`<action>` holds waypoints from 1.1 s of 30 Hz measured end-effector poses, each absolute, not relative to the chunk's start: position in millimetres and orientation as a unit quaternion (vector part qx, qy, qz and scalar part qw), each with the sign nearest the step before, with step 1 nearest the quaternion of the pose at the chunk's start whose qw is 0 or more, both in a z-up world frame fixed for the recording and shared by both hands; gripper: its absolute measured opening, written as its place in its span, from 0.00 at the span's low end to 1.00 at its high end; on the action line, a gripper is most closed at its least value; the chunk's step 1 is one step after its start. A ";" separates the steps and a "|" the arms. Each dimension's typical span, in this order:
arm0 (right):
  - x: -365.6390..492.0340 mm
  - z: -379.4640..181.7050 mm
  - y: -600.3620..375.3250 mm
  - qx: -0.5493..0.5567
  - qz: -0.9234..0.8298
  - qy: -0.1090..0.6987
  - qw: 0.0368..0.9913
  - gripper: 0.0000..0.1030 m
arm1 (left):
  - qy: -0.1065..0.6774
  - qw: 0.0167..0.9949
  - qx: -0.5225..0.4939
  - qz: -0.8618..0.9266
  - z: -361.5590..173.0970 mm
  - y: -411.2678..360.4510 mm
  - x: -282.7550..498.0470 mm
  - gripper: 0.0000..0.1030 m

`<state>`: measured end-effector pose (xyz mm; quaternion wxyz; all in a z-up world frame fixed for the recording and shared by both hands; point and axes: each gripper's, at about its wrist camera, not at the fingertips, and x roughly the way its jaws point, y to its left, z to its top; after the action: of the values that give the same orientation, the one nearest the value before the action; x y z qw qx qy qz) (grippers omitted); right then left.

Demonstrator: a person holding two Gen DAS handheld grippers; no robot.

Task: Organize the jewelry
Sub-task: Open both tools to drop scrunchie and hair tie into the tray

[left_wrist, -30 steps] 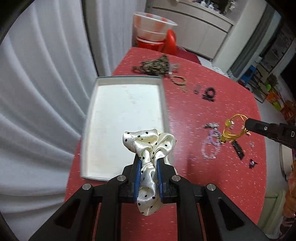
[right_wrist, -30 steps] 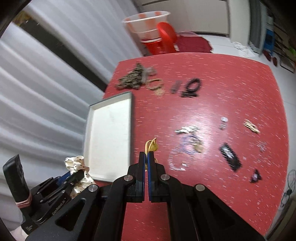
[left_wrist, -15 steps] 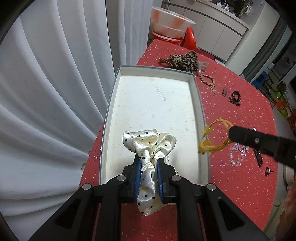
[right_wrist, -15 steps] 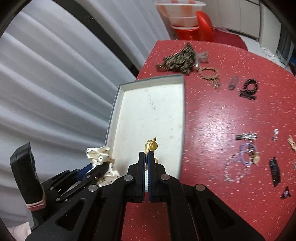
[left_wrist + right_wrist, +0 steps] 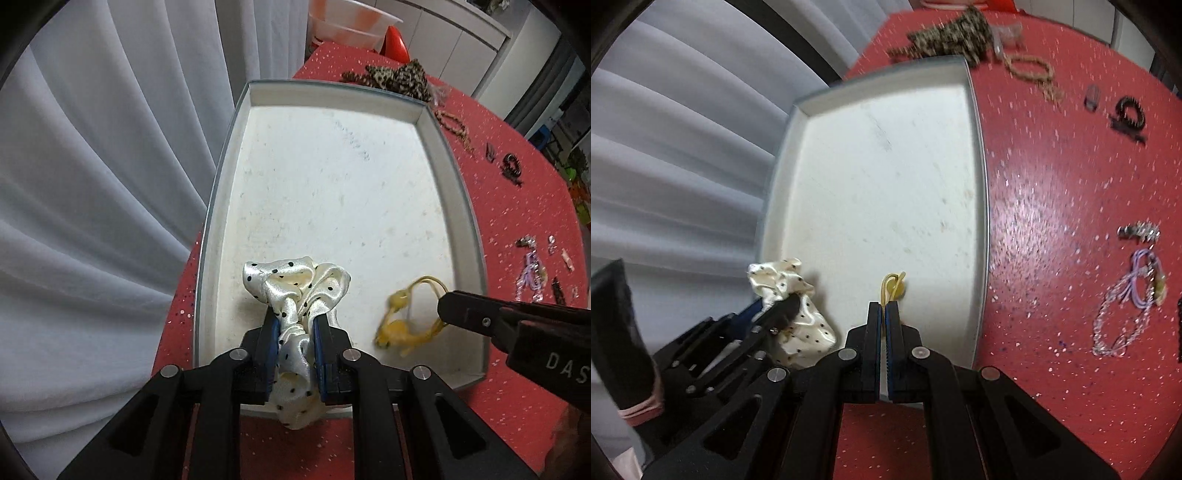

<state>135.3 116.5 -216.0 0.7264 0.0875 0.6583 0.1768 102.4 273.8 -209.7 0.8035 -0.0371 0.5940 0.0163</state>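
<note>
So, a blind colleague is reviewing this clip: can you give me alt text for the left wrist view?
The left tool grips a cream polka-dot scrunchie over the near end of a shallow white tray on a red speckled table. From the right, the right tool holds a yellow hair tie over the same tray. More accessories lie scattered on the table beyond, with a white curtain at left.
</note>
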 end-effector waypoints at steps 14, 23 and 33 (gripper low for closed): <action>142.6 -253.3 124.3 0.074 0.157 0.681 0.712 0.03 | 0.596 0.802 -0.007 0.034 -228.1 276.0 102.1 0.85; 150.1 -232.0 122.7 0.083 0.166 0.666 0.722 0.43 | 0.601 0.798 0.009 0.034 -225.1 270.8 101.2 0.85; 140.5 -189.9 97.6 0.098 0.156 0.644 0.742 0.54 | 0.595 0.803 0.021 0.030 -203.0 260.5 91.9 1.00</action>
<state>140.5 97.6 -189.9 0.7425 0.0978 0.6441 0.1560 91.9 260.5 -203.0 0.8028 0.0209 0.5951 0.0303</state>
